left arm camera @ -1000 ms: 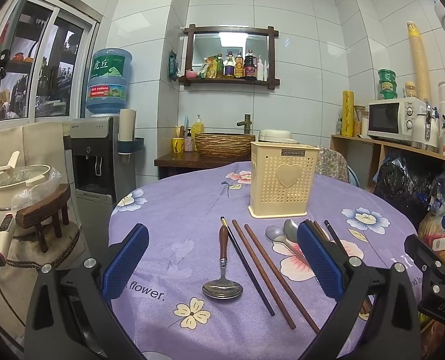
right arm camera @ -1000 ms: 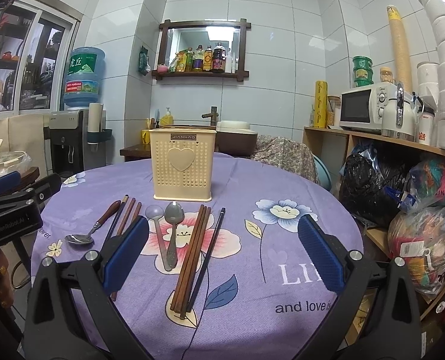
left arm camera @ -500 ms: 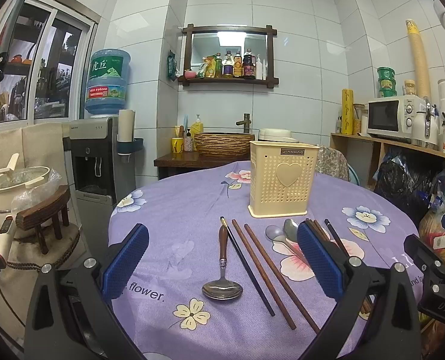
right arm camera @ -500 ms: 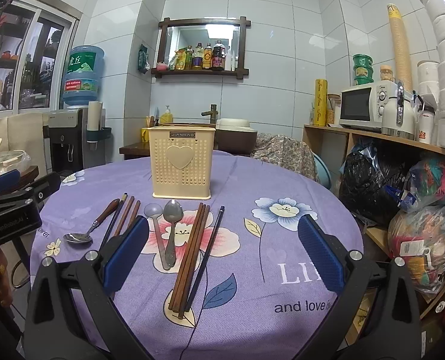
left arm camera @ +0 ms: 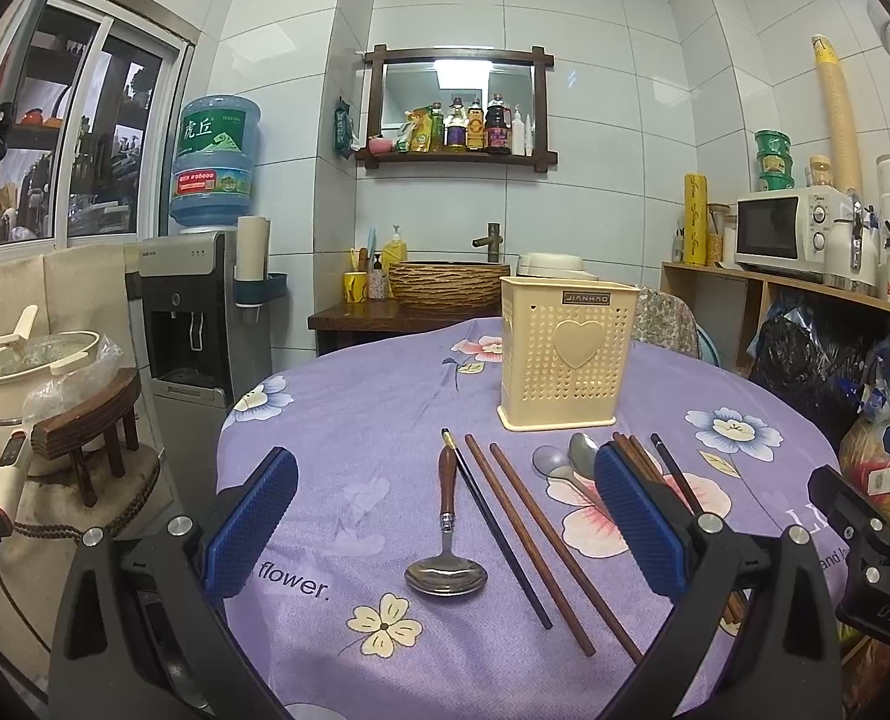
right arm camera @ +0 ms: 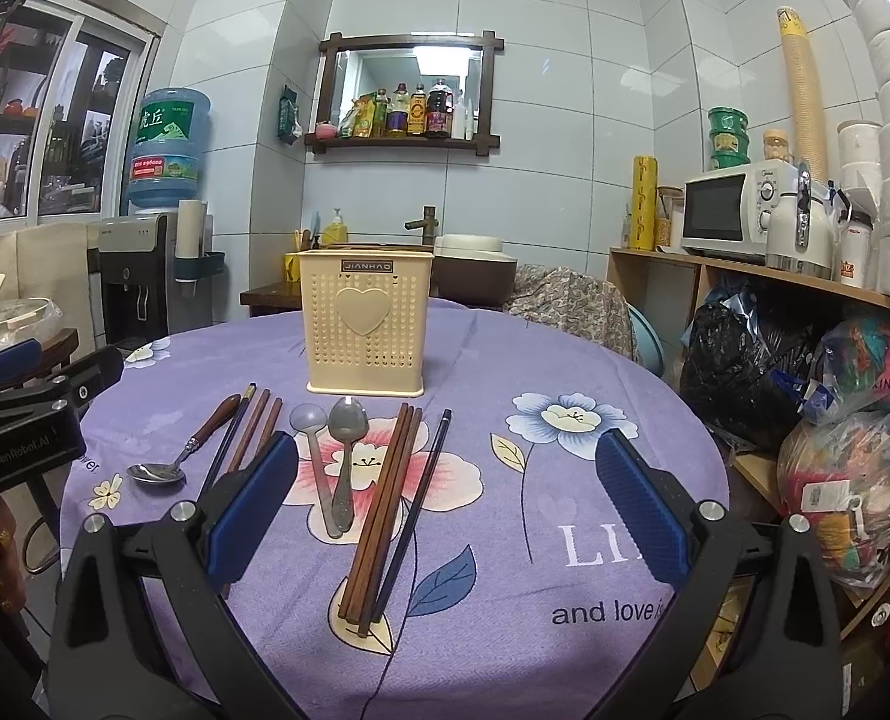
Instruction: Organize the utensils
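Note:
A cream perforated utensil holder stands on the purple flowered tablecloth. In front of it lie a wooden-handled spoon, a dark chopstick, two brown chopsticks, two metal spoons, a bundle of brown chopsticks and another dark chopstick. My left gripper is open and empty, above the wooden-handled spoon. My right gripper is open and empty, above the chopstick bundle.
A water dispenser and a stool with a pot stand left of the table. A shelf with a microwave and bags is on the right. A sink counter is behind the table.
Both views have shifted only very slightly. The utensils lie where they were and both grippers stay open.

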`<action>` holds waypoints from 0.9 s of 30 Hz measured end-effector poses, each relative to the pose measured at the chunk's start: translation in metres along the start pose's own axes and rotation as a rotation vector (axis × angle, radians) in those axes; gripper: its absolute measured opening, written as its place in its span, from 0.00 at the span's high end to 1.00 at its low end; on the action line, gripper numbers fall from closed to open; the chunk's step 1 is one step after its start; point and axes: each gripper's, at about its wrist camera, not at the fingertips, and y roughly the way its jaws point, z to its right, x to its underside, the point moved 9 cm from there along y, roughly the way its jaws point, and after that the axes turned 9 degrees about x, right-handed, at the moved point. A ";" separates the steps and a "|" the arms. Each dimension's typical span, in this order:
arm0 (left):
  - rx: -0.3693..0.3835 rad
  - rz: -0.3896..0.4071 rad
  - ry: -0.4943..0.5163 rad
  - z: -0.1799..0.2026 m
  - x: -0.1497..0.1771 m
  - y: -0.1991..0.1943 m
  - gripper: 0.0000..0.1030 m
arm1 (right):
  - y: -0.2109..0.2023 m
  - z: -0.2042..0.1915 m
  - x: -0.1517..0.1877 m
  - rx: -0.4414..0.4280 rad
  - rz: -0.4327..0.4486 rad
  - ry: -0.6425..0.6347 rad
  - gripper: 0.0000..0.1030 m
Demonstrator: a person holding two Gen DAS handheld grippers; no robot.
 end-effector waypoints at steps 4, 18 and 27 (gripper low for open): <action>0.000 0.000 -0.001 0.000 0.000 0.000 0.05 | 0.000 0.000 0.000 -0.001 -0.001 0.005 0.04; -0.005 -0.019 0.010 0.002 0.003 0.006 0.05 | 0.004 0.002 0.002 0.002 -0.014 0.002 0.04; -0.001 -0.028 0.019 0.005 0.004 0.007 0.05 | 0.010 0.000 0.004 0.002 -0.036 -0.002 0.04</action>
